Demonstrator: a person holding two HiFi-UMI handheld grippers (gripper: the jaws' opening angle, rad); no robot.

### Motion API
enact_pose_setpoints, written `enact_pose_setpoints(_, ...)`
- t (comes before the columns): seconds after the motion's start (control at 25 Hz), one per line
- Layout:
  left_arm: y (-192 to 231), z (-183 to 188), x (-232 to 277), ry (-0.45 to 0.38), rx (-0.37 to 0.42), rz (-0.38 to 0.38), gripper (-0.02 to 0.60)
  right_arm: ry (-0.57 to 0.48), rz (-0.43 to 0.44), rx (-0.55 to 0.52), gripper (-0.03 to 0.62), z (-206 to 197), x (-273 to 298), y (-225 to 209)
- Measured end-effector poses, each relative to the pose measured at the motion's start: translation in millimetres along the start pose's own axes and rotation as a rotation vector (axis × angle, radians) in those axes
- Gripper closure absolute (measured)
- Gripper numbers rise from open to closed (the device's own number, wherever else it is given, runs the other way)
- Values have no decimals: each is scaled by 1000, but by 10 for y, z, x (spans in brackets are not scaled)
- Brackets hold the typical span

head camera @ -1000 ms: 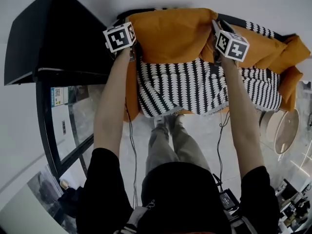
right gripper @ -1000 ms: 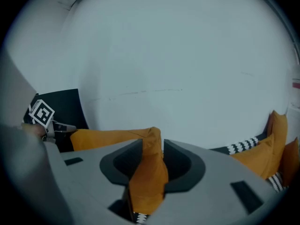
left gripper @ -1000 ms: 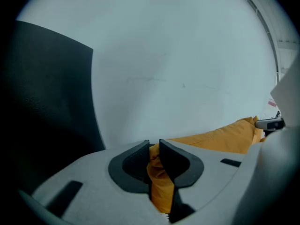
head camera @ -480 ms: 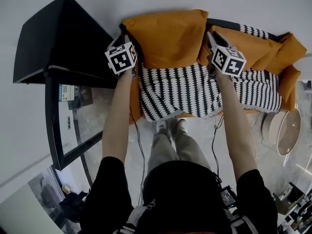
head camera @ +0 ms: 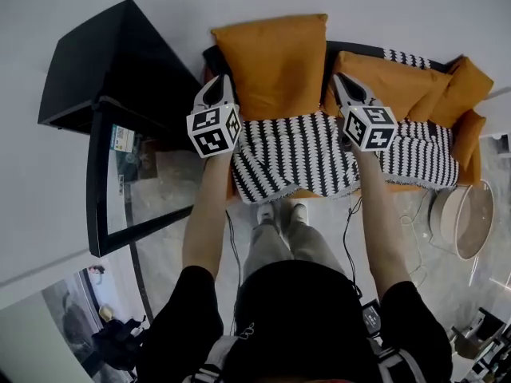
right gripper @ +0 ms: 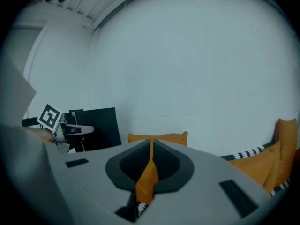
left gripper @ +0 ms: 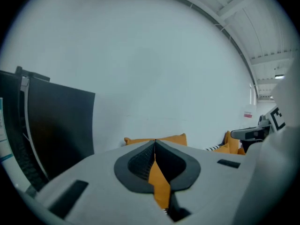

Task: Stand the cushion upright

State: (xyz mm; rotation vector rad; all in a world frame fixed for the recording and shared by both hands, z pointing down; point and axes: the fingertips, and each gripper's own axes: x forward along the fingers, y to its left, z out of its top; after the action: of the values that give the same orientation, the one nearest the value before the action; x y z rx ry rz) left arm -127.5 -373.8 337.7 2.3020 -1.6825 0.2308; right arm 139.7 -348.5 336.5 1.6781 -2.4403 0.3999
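Observation:
The orange cushion (head camera: 275,66) stands upright on the sofa, leaning against the white wall. My left gripper (head camera: 218,82) sits just off its lower left edge, apart from it, with its jaws shut and empty. At the lower right edge my right gripper (head camera: 336,78) is also clear of it, its jaws closing with nothing gripped. In the left gripper view the cushion (left gripper: 177,138) shows beyond the left gripper (left gripper: 154,142). The right gripper view has the same cushion (right gripper: 173,136) behind the right gripper (right gripper: 151,141).
A black-and-white patterned throw (head camera: 295,154) covers the sofa seat. More orange cushions (head camera: 399,74) lie at the right. A black cabinet (head camera: 104,70) and a glass-topped table (head camera: 136,182) stand at the left. A round beige stool (head camera: 463,218) is at the right.
Both grippers let go of the cushion's sides, drew back toward me and shut. The cushion went from tilted and slumped to standing upright against the wall.

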Motion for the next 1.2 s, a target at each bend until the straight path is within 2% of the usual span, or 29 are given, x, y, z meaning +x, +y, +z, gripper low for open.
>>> enact_pose_setpoints(0.2,-438,250,-457,-64,18,-78,571,-71,46,-33,576,145,-463,239)
enact_pose_setpoints(0.48,-1012,437,-1206,-140,65,-150,572,-144,17,-118,577,353,-1241,498)
enact_pose_setpoints(0.76,-1515,654,-1888,-239,-9,-199,571,-210,2,-77,577,479,-1949,646)
enact_pose_setpoints(1.0,-1687,458,-2128,-208,48,-173,572,-236,-22,-80,579,446,-2248,730)
enact_pose_setpoints(1.2,-1820,220,-2138,-159,77,-164,572,-216,-36,-58,582,249,-2331,688)
